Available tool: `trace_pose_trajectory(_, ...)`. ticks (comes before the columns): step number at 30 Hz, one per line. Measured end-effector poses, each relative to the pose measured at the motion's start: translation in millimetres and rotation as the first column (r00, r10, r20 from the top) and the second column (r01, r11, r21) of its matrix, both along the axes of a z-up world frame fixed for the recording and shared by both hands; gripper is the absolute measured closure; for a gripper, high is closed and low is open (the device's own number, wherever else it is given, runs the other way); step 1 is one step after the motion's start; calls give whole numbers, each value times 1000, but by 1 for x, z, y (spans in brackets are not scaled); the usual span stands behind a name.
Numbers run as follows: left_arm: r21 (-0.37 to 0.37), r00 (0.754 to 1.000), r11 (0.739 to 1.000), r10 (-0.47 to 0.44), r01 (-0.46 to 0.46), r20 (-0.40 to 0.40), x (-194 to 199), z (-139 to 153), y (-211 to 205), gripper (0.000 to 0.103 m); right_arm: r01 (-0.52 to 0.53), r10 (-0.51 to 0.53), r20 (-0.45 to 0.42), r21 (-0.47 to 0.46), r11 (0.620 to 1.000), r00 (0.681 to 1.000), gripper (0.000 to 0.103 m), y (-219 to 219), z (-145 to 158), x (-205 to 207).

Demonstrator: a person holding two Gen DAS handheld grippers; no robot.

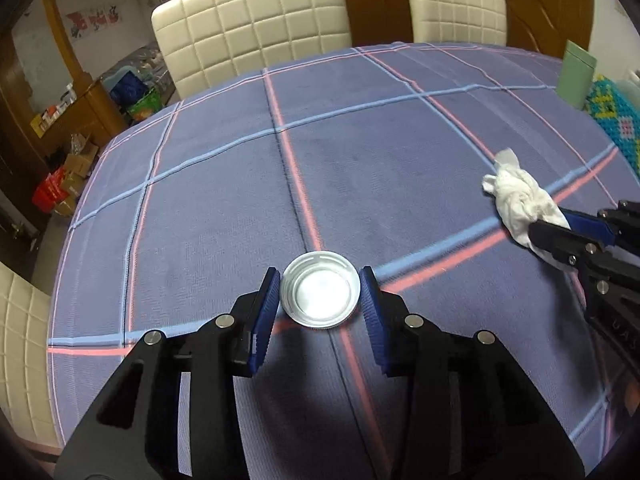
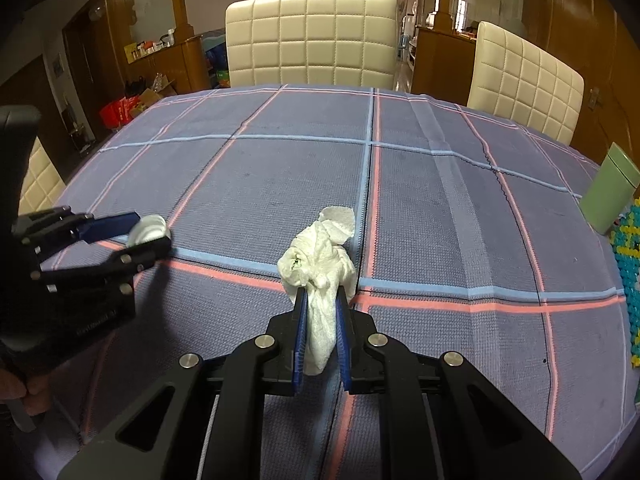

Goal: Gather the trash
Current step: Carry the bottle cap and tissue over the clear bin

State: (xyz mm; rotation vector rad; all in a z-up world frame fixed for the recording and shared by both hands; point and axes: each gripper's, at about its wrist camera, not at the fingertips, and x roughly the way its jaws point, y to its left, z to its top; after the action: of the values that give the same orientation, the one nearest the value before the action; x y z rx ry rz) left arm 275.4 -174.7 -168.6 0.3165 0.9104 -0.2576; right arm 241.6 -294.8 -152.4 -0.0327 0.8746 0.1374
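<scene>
A white round jar lid (image 1: 319,290) sits between the two blue pads of my left gripper (image 1: 320,286), above the plaid tablecloth (image 1: 360,160); both pads touch its rim. From the right wrist view the lid (image 2: 148,230) shows in the left gripper (image 2: 150,232). My right gripper (image 2: 321,294) is shut on a crumpled white tissue (image 2: 320,264), which sticks up past the fingertips. The tissue (image 1: 520,200) and right gripper (image 1: 554,224) also show at the right of the left wrist view.
A green cup (image 2: 610,192) and a colourful beaded mat (image 2: 630,280) stand at the table's right edge. Cream padded chairs (image 2: 312,40) line the far side. Boxes and clutter lie on the floor at the left.
</scene>
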Motion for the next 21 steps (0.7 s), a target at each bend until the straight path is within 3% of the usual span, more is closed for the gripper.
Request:
trace_pose_trajectory(13,57,993,996,-79,74,84,-75,28,-2,61,-77,80,44,-56,995,996,90,24,23,-66)
trace_pose_trajectory(21,34,988,998,-61,56,145,-108,60,16,61,-110,117,109,-65,992,987,90,39,53,-99)
